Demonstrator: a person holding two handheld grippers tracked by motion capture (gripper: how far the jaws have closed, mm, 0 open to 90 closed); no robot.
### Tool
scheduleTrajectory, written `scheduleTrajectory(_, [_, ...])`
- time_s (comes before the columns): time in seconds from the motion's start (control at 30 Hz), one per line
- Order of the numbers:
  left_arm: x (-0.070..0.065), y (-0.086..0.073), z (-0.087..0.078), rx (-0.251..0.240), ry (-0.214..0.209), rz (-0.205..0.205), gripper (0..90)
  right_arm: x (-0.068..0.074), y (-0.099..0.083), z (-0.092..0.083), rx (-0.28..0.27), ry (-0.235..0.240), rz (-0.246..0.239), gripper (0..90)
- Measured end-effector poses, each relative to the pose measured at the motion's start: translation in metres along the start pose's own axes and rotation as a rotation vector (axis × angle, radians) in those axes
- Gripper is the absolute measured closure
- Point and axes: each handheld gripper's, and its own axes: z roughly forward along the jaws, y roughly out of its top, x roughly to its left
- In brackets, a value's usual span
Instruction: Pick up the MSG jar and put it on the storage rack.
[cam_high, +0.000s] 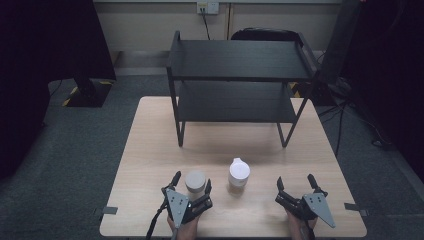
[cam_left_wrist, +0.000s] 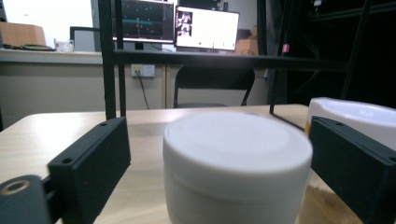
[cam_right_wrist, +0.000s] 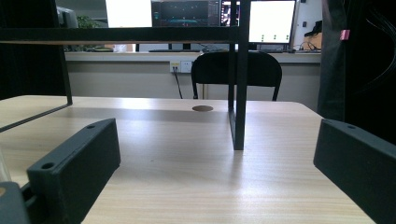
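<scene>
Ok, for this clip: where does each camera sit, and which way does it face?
High view: above the near table edge, looking forward and down at the shelf rack; shows both hands, left gripper and right gripper.
Left gripper view: low between its jaws, open around the grey jar.
Right gripper view: low over the table, open jaws, nothing between.
Shared: both gripper views show the rack and black chair.

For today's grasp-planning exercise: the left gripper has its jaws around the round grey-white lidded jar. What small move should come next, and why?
Probably close the left gripper onto the round grey-white lidded jar: the jar sits between the jaws, yet the left gripper view shows a gap at each side, wider on the left, so nothing grips it yet.
</scene>
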Motion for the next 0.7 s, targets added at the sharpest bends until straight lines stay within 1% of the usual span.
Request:
scheduleTrajectory(0.07, [0.0004, -0.0008, -0.0005, 0.013, -0.005, -0.003, 10.9, 0.0, 0.0, 0.0, 0.0, 0.0, 0.0, 0.0])
scheduleTrajectory(0.13, [-0.0001, -0.0021, -0.001, 0.02, -0.005, 0.005, 14.2, 0.0, 0.0, 0.0, 0.0, 0.0, 0.0, 0.0])
scheduleTrajectory(0.27, [0.0012, -0.0031, -0.001, 0.034, -0.017, 0.016, 20.0, 0.0, 0.0, 0.0, 0.0, 0.0, 0.0, 0.0])
scheduleTrajectory(0.47, [0.0009, -0.0047, -0.0007, 0.037, -0.026, 0.031, 30.6, 0.0, 0.0, 0.0, 0.0, 0.0, 0.0, 0.0])
scheduleTrajectory(0.53, [-0.0005, -0.0064, -0.0013, 0.029, -0.017, 0.033, 33.4, 0.0, 0.0, 0.0, 0.0, 0.0, 0.0, 0.0])
scheduleTrajectory(0.7, [0.0021, -0.0064, -0.0012, 0.028, -0.027, 0.033, 34.1, 0.0, 0.0, 0.0, 0.0, 0.0, 0.0, 0.0])
